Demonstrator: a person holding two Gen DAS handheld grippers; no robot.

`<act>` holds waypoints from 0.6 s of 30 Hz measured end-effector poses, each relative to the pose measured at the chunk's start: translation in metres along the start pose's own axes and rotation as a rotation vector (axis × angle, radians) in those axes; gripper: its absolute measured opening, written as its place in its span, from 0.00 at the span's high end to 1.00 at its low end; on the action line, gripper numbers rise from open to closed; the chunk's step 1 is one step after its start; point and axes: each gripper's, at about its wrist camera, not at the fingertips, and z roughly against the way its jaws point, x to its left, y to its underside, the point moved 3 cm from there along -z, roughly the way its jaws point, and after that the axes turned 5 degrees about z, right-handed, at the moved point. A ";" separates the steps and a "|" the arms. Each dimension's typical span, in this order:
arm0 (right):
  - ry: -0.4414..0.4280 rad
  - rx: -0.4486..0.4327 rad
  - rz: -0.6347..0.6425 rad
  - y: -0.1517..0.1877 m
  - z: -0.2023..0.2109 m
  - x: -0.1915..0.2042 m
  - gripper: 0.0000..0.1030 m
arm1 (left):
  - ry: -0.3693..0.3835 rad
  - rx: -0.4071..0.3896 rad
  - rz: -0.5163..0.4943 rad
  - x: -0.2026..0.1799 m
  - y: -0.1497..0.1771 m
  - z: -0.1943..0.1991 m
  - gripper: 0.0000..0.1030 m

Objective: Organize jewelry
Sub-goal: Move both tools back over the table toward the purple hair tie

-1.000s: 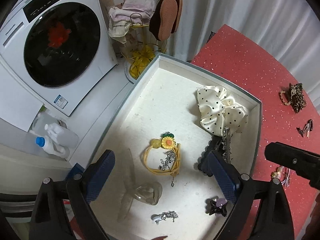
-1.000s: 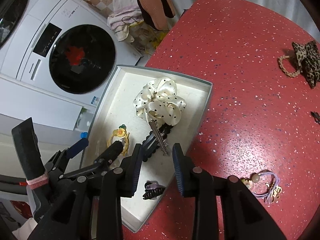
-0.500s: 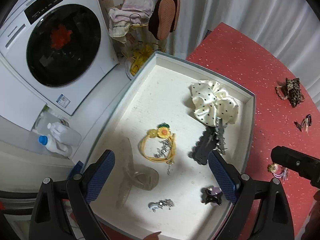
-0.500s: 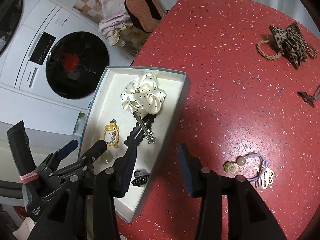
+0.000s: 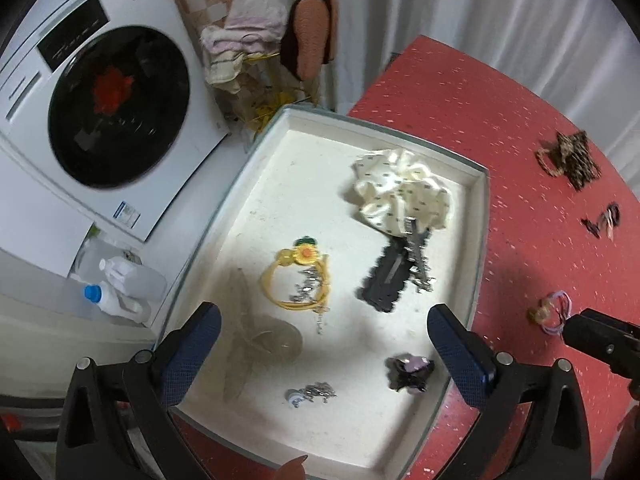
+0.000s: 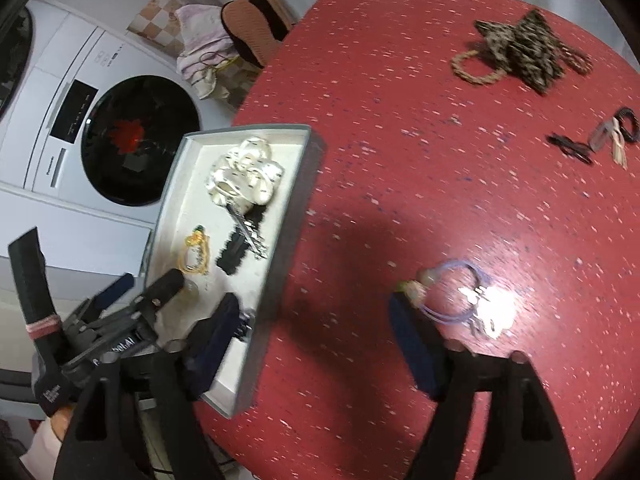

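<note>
A grey tray (image 5: pixel 482 240) with a white lining sits on the red table's left edge; it also shows in the right wrist view (image 6: pixel 296 216). In it lie a polka-dot scrunchie (image 5: pixel 400 192), a yellow flower hair tie (image 5: pixel 298 276), a black clip (image 5: pixel 386 276) with a silver clip on it, a small dark claw clip (image 5: pixel 410 372), a silver charm (image 5: pixel 312 392) and a clear claw clip (image 5: pixel 260 348). My left gripper (image 5: pixel 324 344) is open and empty above the tray's near end. My right gripper (image 6: pixel 316 340) is wide open over the table beside a purple hair tie (image 6: pixel 456 292).
A leopard-print scrunchie (image 6: pixel 520 48) and small dark hair ties (image 6: pixel 600 136) lie at the table's far side. A washing machine (image 5: pixel 100 112), bottles (image 5: pixel 120 284) and a rack with towels and slippers (image 5: pixel 280 40) stand left of the table.
My right gripper has moved right, off the tray and out over the table toward the purple hair tie, and its jaws have opened wider. My left gripper has drawn back slightly.
</note>
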 end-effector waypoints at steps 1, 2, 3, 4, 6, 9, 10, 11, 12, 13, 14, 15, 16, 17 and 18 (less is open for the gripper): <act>0.010 0.001 -0.002 0.002 0.001 -0.005 0.21 | 0.001 -0.002 -0.012 -0.003 0.000 0.002 0.00; 0.027 0.001 -0.009 0.007 0.003 -0.013 0.20 | 0.003 -0.006 -0.027 -0.008 0.001 0.004 0.00; 0.040 0.001 -0.018 0.011 0.005 -0.019 0.20 | 0.008 -0.009 -0.040 -0.012 0.002 0.006 0.00; 0.052 0.002 -0.029 0.015 0.006 -0.027 0.20 | 0.014 -0.013 -0.050 -0.017 0.003 0.009 0.00; 0.073 0.003 -0.061 0.022 0.009 -0.044 0.20 | 0.024 -0.023 -0.065 -0.025 0.003 0.013 0.00; 0.113 0.000 -0.105 0.032 0.015 -0.068 0.20 | 0.054 -0.029 -0.096 -0.043 0.004 0.019 0.00; 0.127 0.000 -0.116 0.035 0.016 -0.075 0.20 | 0.065 -0.030 -0.106 -0.050 0.004 0.021 0.00; 0.137 0.001 -0.126 0.037 0.018 -0.081 0.20 | 0.074 -0.029 -0.115 -0.056 0.004 0.022 0.00; 0.149 0.000 -0.133 0.039 0.018 -0.087 0.20 | 0.087 -0.028 -0.125 -0.062 0.004 0.023 0.00; 0.164 -0.001 -0.137 0.041 0.019 -0.091 0.20 | 0.106 -0.025 -0.140 -0.071 0.004 0.024 0.00; 0.177 -0.001 -0.135 0.042 0.019 -0.095 0.20 | 0.117 -0.023 -0.151 -0.078 0.005 0.025 0.03; 0.186 0.000 -0.132 0.043 0.019 -0.097 0.20 | 0.127 -0.016 -0.166 -0.086 0.006 0.025 0.07; 0.198 0.001 -0.125 0.045 0.018 -0.098 0.20 | 0.135 -0.009 -0.177 -0.093 0.007 0.025 0.07; 0.210 0.000 -0.117 0.045 0.017 -0.100 0.20 | 0.147 -0.001 -0.190 -0.101 0.008 0.023 0.07; 0.219 -0.002 -0.107 0.045 0.016 -0.101 0.20 | 0.155 0.003 -0.199 -0.107 0.009 0.022 0.07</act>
